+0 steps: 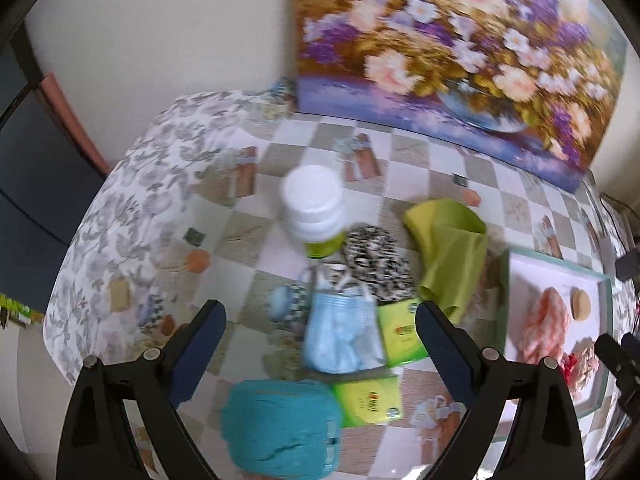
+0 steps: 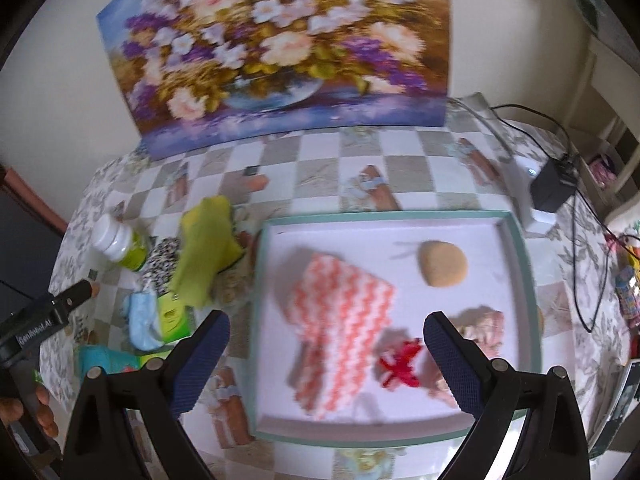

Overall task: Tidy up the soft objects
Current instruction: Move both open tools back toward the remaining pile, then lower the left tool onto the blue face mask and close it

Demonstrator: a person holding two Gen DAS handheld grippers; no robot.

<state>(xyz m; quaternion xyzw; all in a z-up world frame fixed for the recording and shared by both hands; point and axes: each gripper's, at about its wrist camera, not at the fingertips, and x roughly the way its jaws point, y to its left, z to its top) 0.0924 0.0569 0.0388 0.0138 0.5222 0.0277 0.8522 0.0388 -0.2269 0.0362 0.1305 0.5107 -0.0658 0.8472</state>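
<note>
My left gripper (image 1: 320, 320) is open above a pile on the checked tablecloth: a light blue face mask (image 1: 340, 332), a teal yarn ball (image 1: 280, 424), a black-and-white patterned cloth (image 1: 376, 264) and a yellow-green cloth (image 1: 452, 252). My right gripper (image 2: 326, 334) is open and empty over the white tray (image 2: 516, 240). The tray holds a pink-and-white zigzag cloth (image 2: 340, 320), a round tan sponge (image 2: 442, 269), a red bow (image 2: 400, 364) and a pale pink soft item (image 2: 486, 330). The left gripper also shows in the right wrist view (image 2: 78, 294).
A white-capped green bottle (image 1: 312, 208) stands behind the pile. Two green packets (image 1: 400, 332) lie by the mask. A flower painting (image 2: 288, 48) leans on the wall. A black adapter (image 2: 550, 190) with cables sits at the table's right.
</note>
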